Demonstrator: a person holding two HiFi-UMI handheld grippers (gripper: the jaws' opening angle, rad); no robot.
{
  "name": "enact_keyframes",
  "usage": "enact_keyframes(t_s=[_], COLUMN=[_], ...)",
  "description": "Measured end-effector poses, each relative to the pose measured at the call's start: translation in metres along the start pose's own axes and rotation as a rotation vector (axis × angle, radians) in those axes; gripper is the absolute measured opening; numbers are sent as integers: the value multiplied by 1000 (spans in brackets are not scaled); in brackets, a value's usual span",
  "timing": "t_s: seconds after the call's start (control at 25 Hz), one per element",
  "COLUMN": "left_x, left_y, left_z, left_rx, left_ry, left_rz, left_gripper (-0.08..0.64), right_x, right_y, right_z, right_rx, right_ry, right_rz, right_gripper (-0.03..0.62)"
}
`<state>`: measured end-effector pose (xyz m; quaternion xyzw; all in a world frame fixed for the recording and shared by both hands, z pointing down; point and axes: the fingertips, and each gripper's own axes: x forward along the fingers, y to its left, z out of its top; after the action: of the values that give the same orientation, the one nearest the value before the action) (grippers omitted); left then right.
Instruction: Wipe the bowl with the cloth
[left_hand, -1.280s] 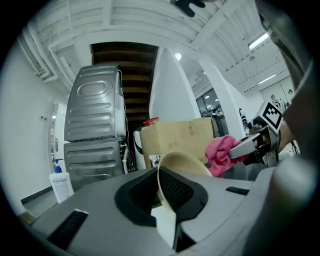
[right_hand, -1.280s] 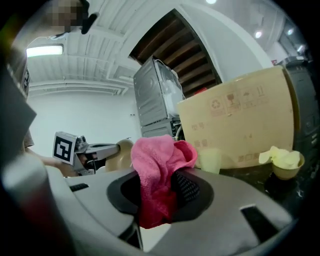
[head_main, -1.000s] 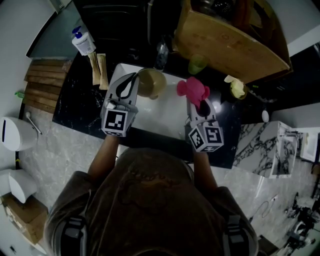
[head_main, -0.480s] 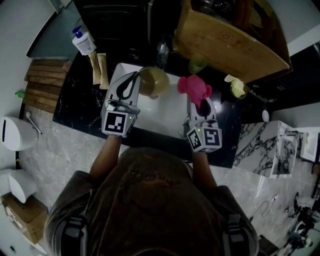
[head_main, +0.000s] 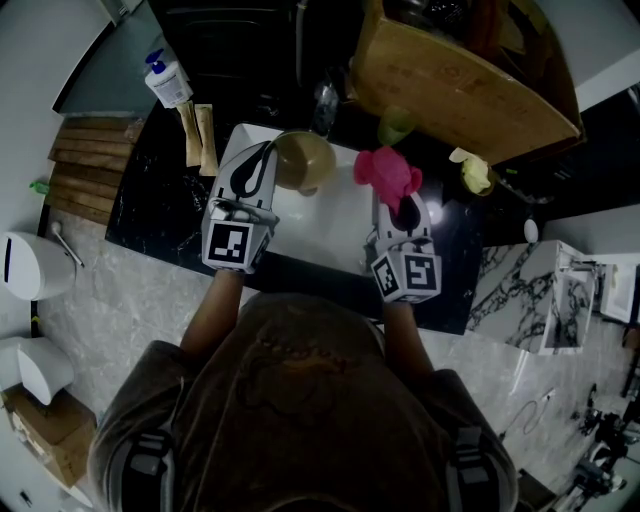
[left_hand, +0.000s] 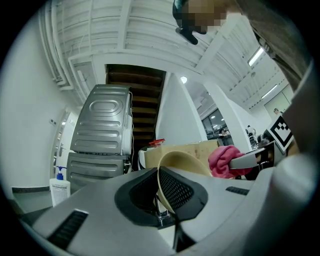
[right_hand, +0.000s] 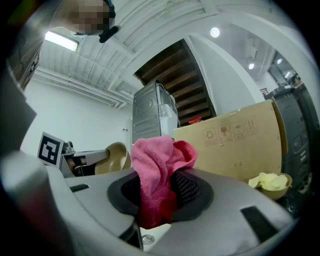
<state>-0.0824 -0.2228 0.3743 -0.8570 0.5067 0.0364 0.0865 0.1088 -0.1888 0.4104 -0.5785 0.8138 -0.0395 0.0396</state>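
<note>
- Left gripper view: left gripper (left_hand: 167, 196) clamps the tan bowl (left_hand: 186, 162) by its rim.
- Right gripper view: right gripper (right_hand: 157, 197) pinches the pink cloth (right_hand: 155, 165); a far-right dish (right_hand: 276, 192) holds a yellow rag (right_hand: 267, 181).

We see a tan bowl (head_main: 305, 160) and a bright pink cloth (head_main: 388, 177). The left tongs (head_main: 266, 155) and right tongs (head_main: 400, 203) are both pale grey with black ribbed pads, and both bear black-and-white square patterns at their near ends. The table (head_main: 160, 215) is black with thin white veins. At far left a bottle (head_main: 165, 85) is white with a blue pump. At far right a rag (head_main: 474, 175) is pale yellow.
</note>
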Motion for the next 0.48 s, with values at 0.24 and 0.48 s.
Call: enact_keyframes(t_s=[0.24, 0.48], left_x=[-3, -4], left_y=[7, 10], left_z=[-5, -5], left_rx=[-23, -18], left_ry=[9, -7], left_rz=[26, 41], left_gripper=[23, 23], right_x=[0, 1], right_y=[0, 1], right_z=[-3, -8], right_rx=[-13, 4], right_ry=[7, 15], right_rz=[0, 5], right_gripper=[109, 109])
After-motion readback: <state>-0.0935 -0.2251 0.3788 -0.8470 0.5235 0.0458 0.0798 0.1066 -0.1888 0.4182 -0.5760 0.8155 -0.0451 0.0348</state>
